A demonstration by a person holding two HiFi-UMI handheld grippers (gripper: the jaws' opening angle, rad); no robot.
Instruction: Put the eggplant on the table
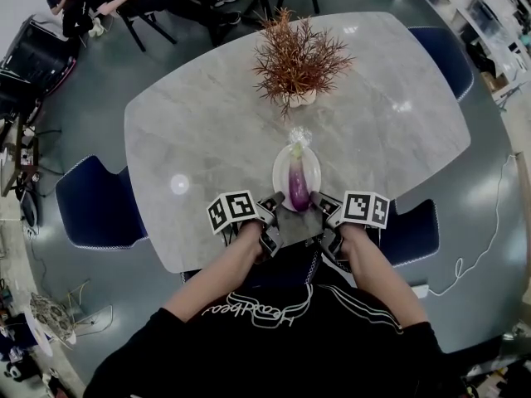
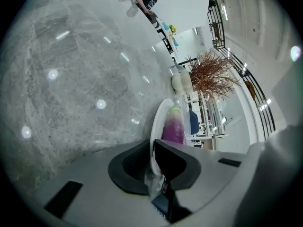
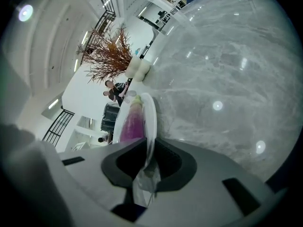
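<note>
Well, from my end the biggest thing is the grey marbled surface (image 1: 207, 123), which fills the middle of the head view, with blue chairs (image 1: 99, 206) tucked in at its left and right edges. A dried reddish plant (image 1: 294, 56) in a pale pot stands on it, upper centre of the frame.

At lower centre, both tools come in side by side over the near edge. The left tool (image 1: 274, 206) is pinching the near rim of a white plate (image 1: 280, 175); its own view shows the jaws pressed onto that rim (image 2: 158, 122). The right tool (image 1: 323, 207) is clamped on the same rim just beside it, and its own view shows the thin plate edge (image 3: 151, 112) nipped between the jaws.

I see the eggplant (image 1: 298, 185) lying lengthwise on the plate, purple body toward me and pale green end toward the plant. Clear wrap (image 1: 299, 135) bunches at its far end. I cannot tell whether the plate rests on the surface or is held just above it.
</note>
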